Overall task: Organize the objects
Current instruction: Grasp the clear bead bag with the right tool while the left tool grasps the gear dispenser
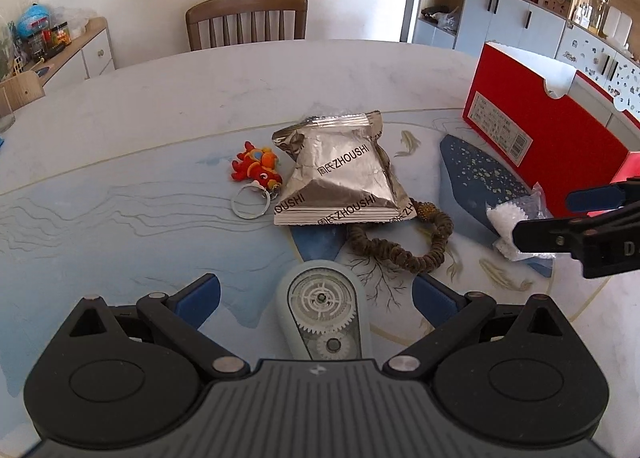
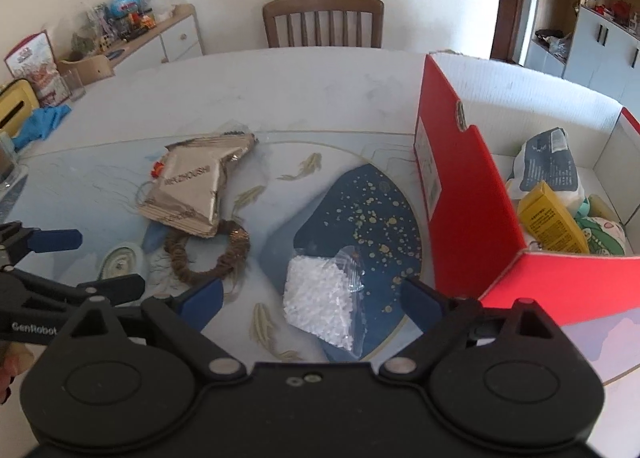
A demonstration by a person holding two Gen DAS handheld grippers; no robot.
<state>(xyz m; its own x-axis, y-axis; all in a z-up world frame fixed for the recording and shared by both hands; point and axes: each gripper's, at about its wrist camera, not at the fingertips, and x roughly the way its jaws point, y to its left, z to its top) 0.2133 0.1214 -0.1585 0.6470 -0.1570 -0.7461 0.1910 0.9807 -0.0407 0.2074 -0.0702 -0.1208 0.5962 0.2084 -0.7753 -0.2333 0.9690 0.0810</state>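
The surface [image 1: 140, 130] under me is a pale round table printed with fish and waves. At two o'clock in my left wrist view stands the red shoebox [image 1: 560, 138], its lid off; my right wrist view shows its white inside holding a dark printed pouch [image 2: 550, 162], a yellow carton [image 2: 554, 224] and a green-and-white soft item I cannot name. At twelve o'clock from my left gripper [image 1: 316, 298] lies the silver ZHOUSHI snack bag [image 1: 344, 170], its near edge overlapping a brown beaded bracelet [image 1: 400, 250]. Just beside the bag at eleven o'clock sits a red plush dragon keychain [image 1: 258, 170] with its ring on the surface. My left gripper is spread wide, and a pale blue correction-tape dispenser [image 1: 324, 314] lies between its fingers, untouched. My right gripper [image 2: 312, 298] is equally wide, with a clear bag of white pellets [image 2: 320, 302] lying loose between its fingers.
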